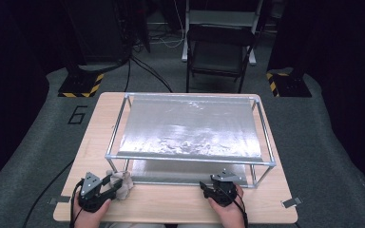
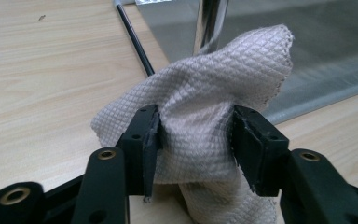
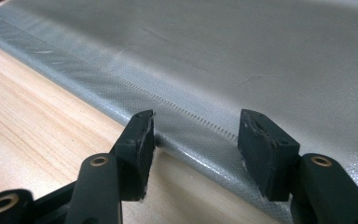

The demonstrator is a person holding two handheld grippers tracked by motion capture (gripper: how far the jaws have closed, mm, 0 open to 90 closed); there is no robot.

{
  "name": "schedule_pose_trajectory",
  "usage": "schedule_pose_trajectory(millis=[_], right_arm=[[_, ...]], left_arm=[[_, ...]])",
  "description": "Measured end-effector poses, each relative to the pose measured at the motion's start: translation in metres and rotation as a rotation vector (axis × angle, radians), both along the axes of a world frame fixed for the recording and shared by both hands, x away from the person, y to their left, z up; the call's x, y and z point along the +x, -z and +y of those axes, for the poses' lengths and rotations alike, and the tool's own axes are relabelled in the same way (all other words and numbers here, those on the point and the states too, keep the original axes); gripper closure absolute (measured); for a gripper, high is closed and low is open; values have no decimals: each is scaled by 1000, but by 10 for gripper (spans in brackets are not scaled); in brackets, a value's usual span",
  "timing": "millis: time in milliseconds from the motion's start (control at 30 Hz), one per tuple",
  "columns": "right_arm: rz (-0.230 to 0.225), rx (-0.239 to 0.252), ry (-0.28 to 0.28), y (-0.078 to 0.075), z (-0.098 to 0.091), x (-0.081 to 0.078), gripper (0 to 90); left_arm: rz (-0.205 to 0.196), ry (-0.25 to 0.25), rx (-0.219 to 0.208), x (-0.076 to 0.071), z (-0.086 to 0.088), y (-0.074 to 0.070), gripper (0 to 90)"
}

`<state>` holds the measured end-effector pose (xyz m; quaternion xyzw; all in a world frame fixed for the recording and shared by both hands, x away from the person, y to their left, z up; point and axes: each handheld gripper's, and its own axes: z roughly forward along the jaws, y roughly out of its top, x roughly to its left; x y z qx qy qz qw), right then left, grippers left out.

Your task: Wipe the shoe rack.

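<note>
Bench (image 1: 171, 204): light wood top, set on grey floor; carries everything below. Rack (image 1: 190, 159): two-tier metal-tube frame w/ silvery sheets, takes up most of bench centre thru 12 o'clock; upper sheet (image 1: 190, 126) shiny and wrinkled, lower sheet (image 3: 261, 70) flat on bench, its near edge running along the front, prob. a liner to be wiped or worked on. Folding chair (image 1: 218, 47): beyond bench at 12 o'clock, unused. Cloth (image 2: 205, 107): beige, diamond-weave, bunched in a standing lump at approx. 7 o'clock of bench, just beside rack's front-left post (image 2: 209, 23), resting on bench top; in high view cloth (image 1: 122, 183) sits right at tip of left tongs. Left tongs (image 2: 196, 135): hand-held, lying low toward bench; cloth is betw. the jaws, but pads stand apart and look slack against the folds, so reads as open around cloth, not clamped; judged a set-down or re-grip, cloth left heaped close to rack for reach. Right tongs (image 3: 196, 135): at approx. 5 o'clock of bench, jaws apart, nothing betw. them, hovering over near edge of lower sheet; judged parked in wait, or poised to pinch that edge. Right tongs in high view (image 1: 216, 185) just in front of rack's lower rail.
</note>
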<state>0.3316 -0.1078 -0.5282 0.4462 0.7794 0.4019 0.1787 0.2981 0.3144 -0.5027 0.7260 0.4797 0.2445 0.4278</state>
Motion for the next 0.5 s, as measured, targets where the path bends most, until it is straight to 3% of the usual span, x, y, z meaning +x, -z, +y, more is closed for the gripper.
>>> schedule_pose_trajectory(millis=[67,367,433,500], right_arm=[[0,0,1,0,0,0,457],[7,23,3,0,1,0,457],[2,6,9,0,1,0,457],[8,23,8,0,2,-1,457]], left_arm=[[4,-8,-30,3,-3,1,489],[-2,-15,-39,13,-7,3,499],[4,-6,-30,14,-7,2,540],[-13,-23,-30,13,-8,2,591]])
